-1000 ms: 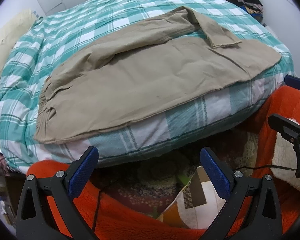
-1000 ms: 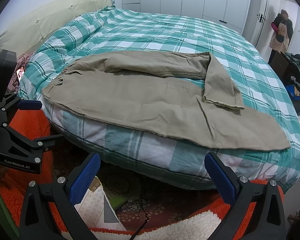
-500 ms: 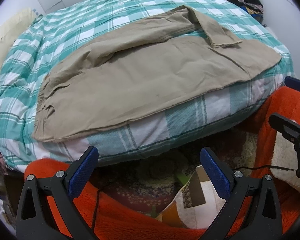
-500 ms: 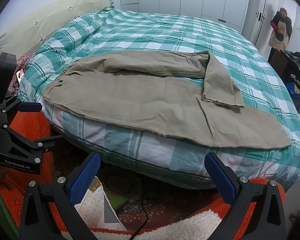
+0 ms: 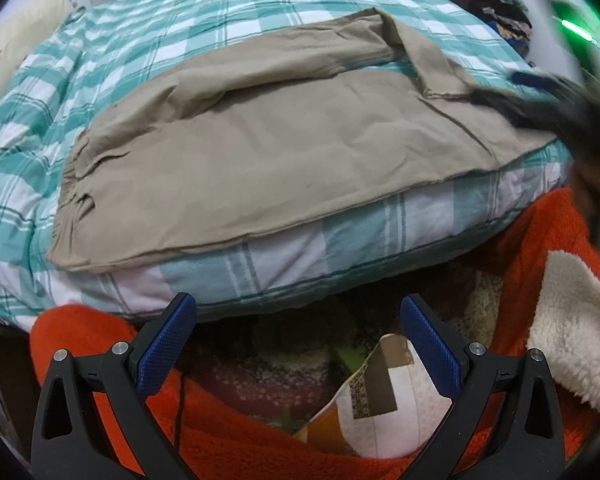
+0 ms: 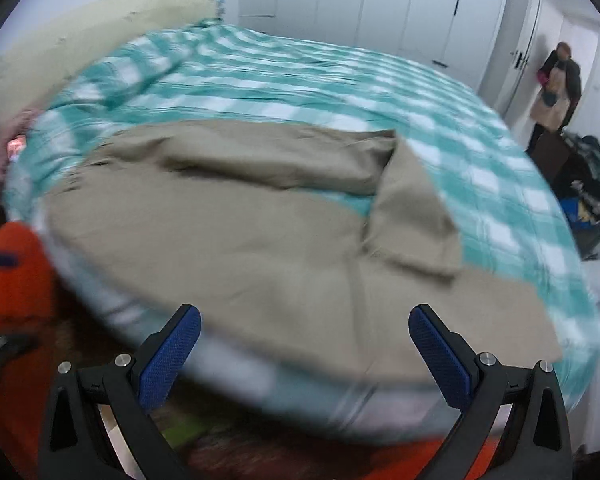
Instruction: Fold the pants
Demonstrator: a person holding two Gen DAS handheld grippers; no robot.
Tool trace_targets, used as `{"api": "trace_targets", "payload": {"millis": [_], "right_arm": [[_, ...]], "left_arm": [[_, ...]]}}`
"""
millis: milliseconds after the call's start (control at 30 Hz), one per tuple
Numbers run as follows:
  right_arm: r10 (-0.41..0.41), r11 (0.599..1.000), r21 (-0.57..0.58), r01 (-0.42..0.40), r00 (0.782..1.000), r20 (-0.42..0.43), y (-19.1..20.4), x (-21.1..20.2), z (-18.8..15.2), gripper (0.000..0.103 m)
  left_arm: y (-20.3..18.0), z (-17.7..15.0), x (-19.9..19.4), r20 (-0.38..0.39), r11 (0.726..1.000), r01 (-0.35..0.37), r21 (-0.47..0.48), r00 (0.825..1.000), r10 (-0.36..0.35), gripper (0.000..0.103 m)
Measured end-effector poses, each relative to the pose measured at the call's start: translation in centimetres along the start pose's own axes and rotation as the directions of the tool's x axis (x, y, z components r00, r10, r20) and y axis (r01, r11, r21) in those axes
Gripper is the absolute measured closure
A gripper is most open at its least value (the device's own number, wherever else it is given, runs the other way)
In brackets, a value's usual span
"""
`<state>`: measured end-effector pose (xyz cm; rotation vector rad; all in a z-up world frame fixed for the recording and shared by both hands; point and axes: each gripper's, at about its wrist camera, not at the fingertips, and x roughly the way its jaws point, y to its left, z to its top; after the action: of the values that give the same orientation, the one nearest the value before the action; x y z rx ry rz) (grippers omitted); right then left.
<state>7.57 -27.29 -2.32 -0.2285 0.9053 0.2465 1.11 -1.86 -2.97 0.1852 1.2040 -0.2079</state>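
Observation:
Tan pants (image 5: 284, 148) lie spread along the near edge of a bed with a teal checked cover (image 5: 172, 28), waistband to the left, one leg folded back so its hem lies on the other leg (image 5: 432, 64). My left gripper (image 5: 298, 320) is open and empty, held below the mattress edge. In the right wrist view the pants (image 6: 284, 248) fill the middle, blurred. My right gripper (image 6: 304, 330) is open and empty just above the near pant leg; it also shows as a dark blur in the left wrist view (image 5: 540, 96) over the hem end.
An orange fleece garment with white lining (image 5: 556, 280) and a patterned rug (image 5: 268, 364) lie below the bed edge. A cream headboard (image 6: 92, 36) stands at the left, white wardrobes (image 6: 380, 4) behind, a person (image 6: 556, 84) by the door, and a clothes pile (image 6: 584, 176) to the right.
My right gripper has swung quickly forward over the hem end of the pants, blurring its view. The left gripper has hardly moved. The pants lie as before.

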Motion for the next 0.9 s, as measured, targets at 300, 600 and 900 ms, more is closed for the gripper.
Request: {"api": "trace_targets", "payload": {"millis": [300, 600, 900], "right_arm": [[-0.237, 0.954, 0.144, 0.262, 0.957, -0.169, -7.5, 18.6, 5.9, 0.057], [-0.264, 0.960, 0.082, 0.269, 0.962, -0.063, -18.8, 12.0, 13.8, 0.100], [-0.433, 0.764, 0.423, 0.487, 0.873, -0.223, -40.5, 14.7, 17.1, 0.050]], "left_arm": [[1.7, 0.2, 0.8, -0.026, 0.997, -0.073, -0.036, 0.997, 0.072, 0.001], [2.3, 2.6, 4.0, -0.099, 0.997, -0.035, -0.074, 0.995, 0.028, 0.001], [2.9, 3.7, 7.1, -0.166, 0.993, -0.035, -0.109, 0.986, 0.017, 0.001]]}}
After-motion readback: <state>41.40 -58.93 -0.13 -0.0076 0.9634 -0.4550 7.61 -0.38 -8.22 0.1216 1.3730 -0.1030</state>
